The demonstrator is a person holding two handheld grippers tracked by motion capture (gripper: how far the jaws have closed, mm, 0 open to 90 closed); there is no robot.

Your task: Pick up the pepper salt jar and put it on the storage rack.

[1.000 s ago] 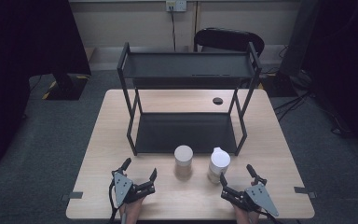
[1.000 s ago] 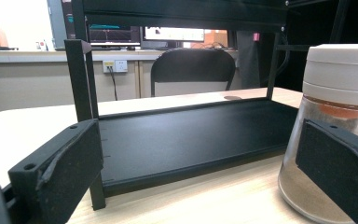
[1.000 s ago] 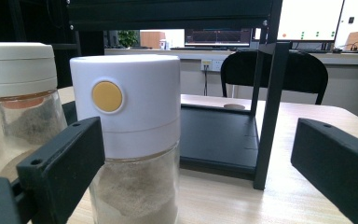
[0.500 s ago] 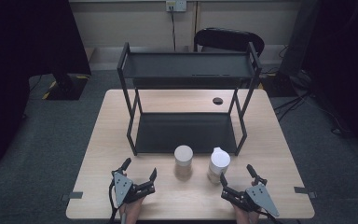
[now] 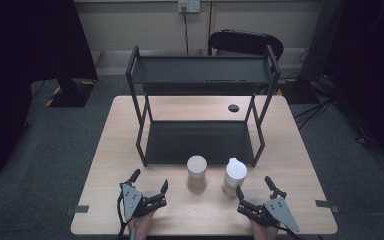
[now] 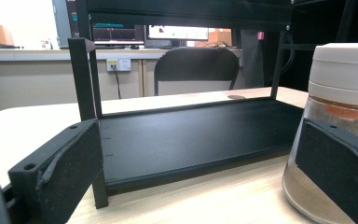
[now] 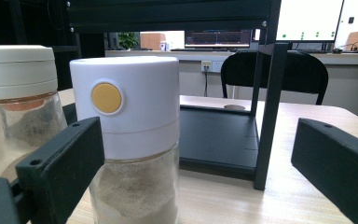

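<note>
Grippers: left (image 5: 150, 185), right (image 5: 254, 189) both spread | jars: 2 (image 5: 196, 172) (image 5: 234, 176) | rack: 1 (image 5: 200, 142)

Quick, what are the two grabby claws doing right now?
Left gripper: open, holding nothing, near the beige-lid jar.
Right gripper: open, holding nothing, near the white-lid jar.

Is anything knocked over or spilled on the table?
No, nothing stands out. Both jars, the beige-lidded one and the white-lidded one, stand upright in front of the black rack, and no powder has spilled on the table.
</note>
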